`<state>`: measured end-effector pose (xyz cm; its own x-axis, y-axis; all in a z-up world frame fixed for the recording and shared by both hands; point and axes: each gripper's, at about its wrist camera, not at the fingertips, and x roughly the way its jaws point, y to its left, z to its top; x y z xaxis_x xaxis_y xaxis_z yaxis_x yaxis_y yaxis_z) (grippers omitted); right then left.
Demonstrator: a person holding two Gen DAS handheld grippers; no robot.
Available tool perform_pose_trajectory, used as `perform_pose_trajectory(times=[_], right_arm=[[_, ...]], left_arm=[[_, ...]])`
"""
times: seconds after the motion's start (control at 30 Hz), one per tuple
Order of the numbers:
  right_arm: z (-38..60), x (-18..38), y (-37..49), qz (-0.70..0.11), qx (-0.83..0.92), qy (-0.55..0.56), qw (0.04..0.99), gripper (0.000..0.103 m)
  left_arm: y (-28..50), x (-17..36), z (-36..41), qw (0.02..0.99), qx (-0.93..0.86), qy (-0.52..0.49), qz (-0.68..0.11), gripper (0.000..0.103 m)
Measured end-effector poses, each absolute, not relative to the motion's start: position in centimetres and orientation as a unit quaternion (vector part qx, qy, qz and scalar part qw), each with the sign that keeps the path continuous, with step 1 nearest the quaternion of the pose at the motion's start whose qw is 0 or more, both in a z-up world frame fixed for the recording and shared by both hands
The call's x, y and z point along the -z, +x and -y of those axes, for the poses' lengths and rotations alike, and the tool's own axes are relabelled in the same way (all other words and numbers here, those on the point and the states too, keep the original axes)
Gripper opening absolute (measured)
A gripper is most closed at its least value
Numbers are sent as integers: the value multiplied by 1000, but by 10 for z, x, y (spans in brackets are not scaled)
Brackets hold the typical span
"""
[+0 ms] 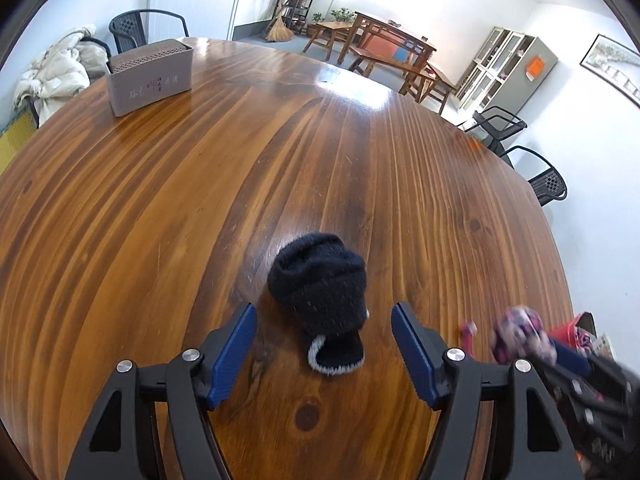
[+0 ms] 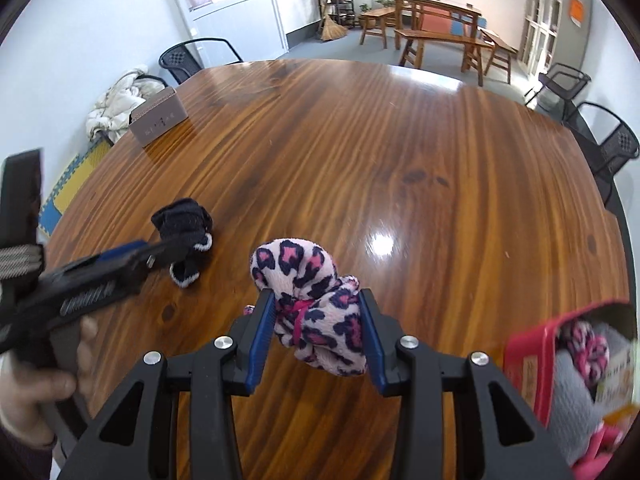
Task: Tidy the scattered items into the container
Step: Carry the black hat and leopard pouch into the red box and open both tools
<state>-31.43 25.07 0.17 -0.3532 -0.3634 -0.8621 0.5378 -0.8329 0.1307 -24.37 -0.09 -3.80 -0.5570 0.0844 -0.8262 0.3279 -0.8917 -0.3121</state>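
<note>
wooden table [image 2: 400,160]: right tongs [image 2: 318,332] grip leopard sock [image 2: 316,304].

Each black tool [image 2: 316,332] has blue ribbed pads [image 2: 262,340] and silver screws [image 2: 224,343].

A big, shiny, brown wooden table [image 1: 280,168] carries the things. A dark blue rolled sock [image 1: 320,292] with a white edge lies on it, near. A tan box [image 1: 150,80] stands far away on the left. A red container [image 2: 536,356] sits at the near right edge.
</note>
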Motion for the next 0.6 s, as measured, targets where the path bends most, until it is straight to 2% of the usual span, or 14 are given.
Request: perform_pose_trajectory(times=[0.1, 0.13, 0.17, 0.6], right_arm=[[-269, -4, -297, -67, 821, 498, 272, 45], [-273, -4, -292, -63, 821, 498, 271, 45], [-278, -6, -286, -57, 822, 498, 271, 45], [-319, -37, -246, -8, 834, 477, 277, 45]], left_arm=[[-255, 45, 0, 72, 851, 473, -215, 70], [-259, 48, -1, 73, 849, 479, -212, 58], [-262, 51, -3, 73, 845, 486, -209, 53], [-226, 25, -41, 50, 856, 482, -179, 52]])
